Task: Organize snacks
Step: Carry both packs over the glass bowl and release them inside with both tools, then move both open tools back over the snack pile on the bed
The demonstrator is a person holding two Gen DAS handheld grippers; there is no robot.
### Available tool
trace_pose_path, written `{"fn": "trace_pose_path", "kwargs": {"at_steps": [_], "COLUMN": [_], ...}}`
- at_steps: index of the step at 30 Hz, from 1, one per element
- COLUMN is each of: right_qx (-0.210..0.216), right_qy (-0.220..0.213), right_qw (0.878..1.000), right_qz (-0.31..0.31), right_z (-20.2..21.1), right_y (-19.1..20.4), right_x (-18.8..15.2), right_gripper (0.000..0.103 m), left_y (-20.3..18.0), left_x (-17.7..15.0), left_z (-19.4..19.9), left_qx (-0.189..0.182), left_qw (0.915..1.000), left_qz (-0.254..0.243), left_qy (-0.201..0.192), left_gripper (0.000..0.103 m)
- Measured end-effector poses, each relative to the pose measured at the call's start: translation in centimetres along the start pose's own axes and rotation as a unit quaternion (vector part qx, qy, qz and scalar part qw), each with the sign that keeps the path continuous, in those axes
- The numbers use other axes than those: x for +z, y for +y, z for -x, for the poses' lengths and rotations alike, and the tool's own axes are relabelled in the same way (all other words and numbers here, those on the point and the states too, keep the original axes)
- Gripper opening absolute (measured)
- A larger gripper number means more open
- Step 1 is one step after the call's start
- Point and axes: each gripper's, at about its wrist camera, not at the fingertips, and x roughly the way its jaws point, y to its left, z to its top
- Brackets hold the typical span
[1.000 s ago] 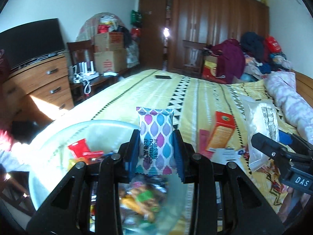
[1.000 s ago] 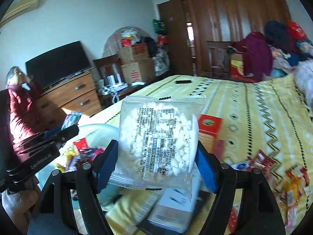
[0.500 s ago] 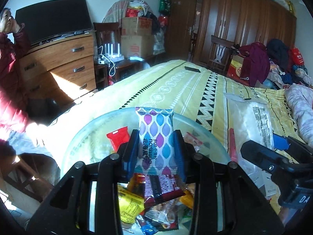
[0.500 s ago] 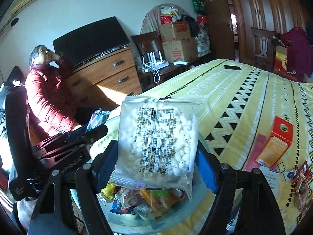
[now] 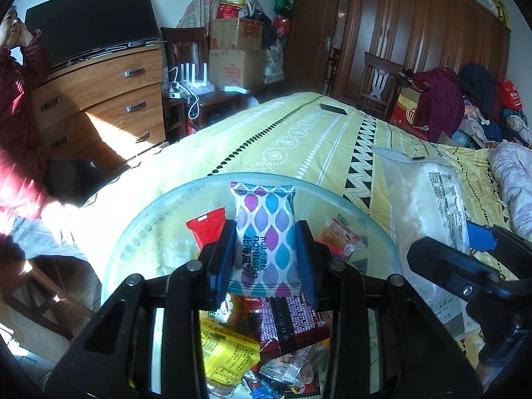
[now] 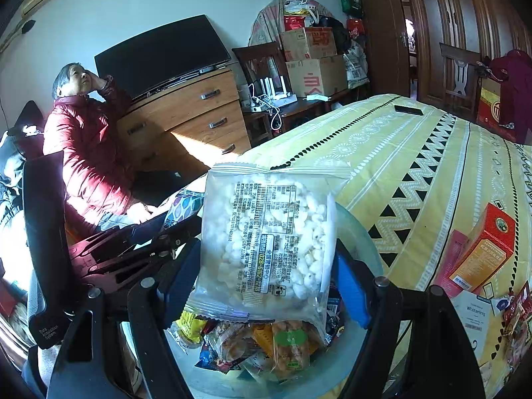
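My left gripper is shut on a white snack packet with purple and blue drops and holds it over a pale glass bowl. The bowl holds several wrapped snacks, among them a red packet and a yellow one. My right gripper is shut on a clear bag of white puffed snack above the same bowl. That bag also shows in the left wrist view, and the patterned packet shows in the right wrist view.
The bowl stands on a bed with a yellow patterned cover. An orange box and loose snacks lie to the right. A person in a red jacket sits left, by a wooden dresser with a TV.
Both grippers have moved left with their packets, from beside the bowl to above it. The bowl's snacks now lie right below both grippers.
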Motion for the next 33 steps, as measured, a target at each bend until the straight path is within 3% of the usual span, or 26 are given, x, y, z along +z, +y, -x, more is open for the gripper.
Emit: {"fn": "trace_pose_path", "kwargs": {"at_steps": [16,17,18,19,21,24,30,33], "right_qx": [0.003,0.002,0.001,0.000,-0.002,-0.011,-0.027,-0.039], "right_qy": [0.014,0.016,0.020,0.025,0.039,0.046,0.038,-0.026], "right_qw": [1.000,1.000,1.000,1.000,0.999,0.999,0.999,0.999], "right_qz": [-0.005,-0.005,-0.006,-0.007,-0.009,-0.010,-0.026,-0.019], "right_z": [-1.6,-1.8,-2.0,-2.3,-3.1,-3.7,-2.5,2.0], "right_y": [-0.3,-0.4,-0.4,-0.4,-0.6,-1.0,-2.2,-2.4], "right_x": [-0.3,-0.3,-0.3,-0.3,-0.3,-0.4,-0.4,-1.0], "right_gripper": [0.079,0.079,0.080,0.080,0.080,0.081,0.088,0.088], "left_y": [0.8,0.9,0.9,1.1,1.3,1.7,2.3,1.6], "left_x": [0.0,0.0,0.0,0.0,-0.1,-0.1,-0.4,-0.3], "left_z": [-1.1,-1.2,-1.2,-1.3,-1.3,-1.9,-3.8,-3.5], "left_qx": [0.002,0.003,0.002,0.003,0.008,0.012,0.013,0.008], "left_qw": [0.9999,0.9999,0.9998,0.9999,0.9998,0.9996,0.9981,0.9977], "left_qz": [-0.001,0.000,0.001,0.004,0.009,0.014,0.025,0.032], "left_qy": [0.015,0.017,0.017,0.016,0.013,0.020,0.054,0.059], "left_gripper": [0.038,0.041,0.049,0.064,0.084,0.101,0.103,0.103]}}
